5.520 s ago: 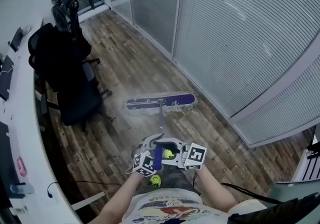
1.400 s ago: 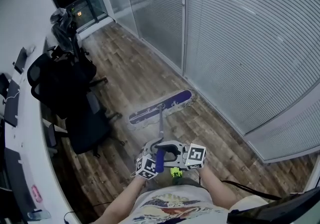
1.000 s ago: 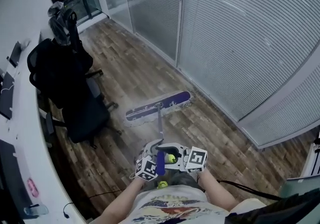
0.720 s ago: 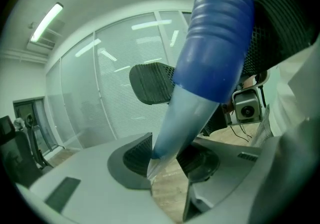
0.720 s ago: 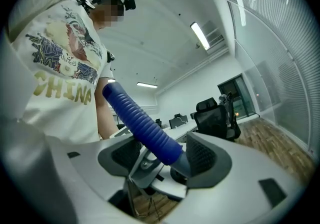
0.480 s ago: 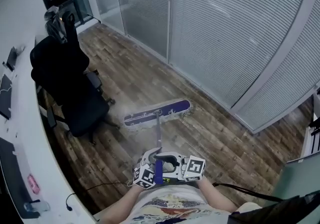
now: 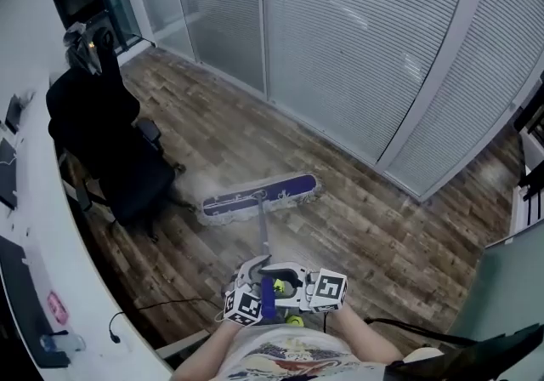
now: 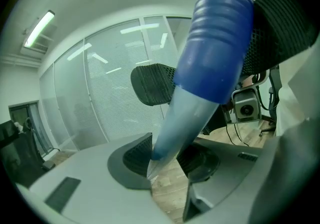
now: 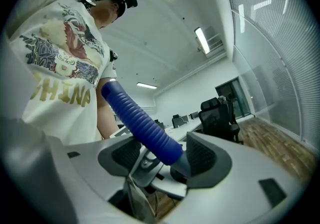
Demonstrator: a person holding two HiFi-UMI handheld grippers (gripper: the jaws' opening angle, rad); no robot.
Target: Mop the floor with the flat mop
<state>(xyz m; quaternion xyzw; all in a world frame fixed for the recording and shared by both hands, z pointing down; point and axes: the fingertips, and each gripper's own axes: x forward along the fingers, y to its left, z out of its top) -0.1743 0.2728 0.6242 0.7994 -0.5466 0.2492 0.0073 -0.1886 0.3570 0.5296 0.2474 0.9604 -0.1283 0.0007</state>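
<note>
The left hand-held gripper [image 8: 167,160] and the right hand-held gripper [image 9: 160,155] both pinch the mop handle [image 7: 264,236], low in the head view. The flat mop head [image 7: 259,197] lies on the wooden floor [image 7: 365,235] at the centre of that view.

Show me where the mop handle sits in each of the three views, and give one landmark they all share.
Head view: the mop handle is a thin shaft at lower centre, running up to the mop head.
Left gripper view: it is a fat blue tube from top right down to centre.
Right gripper view: it is a ribbed blue tube slanting across the centre.
Shared landmark: glass wall with blinds.
</note>
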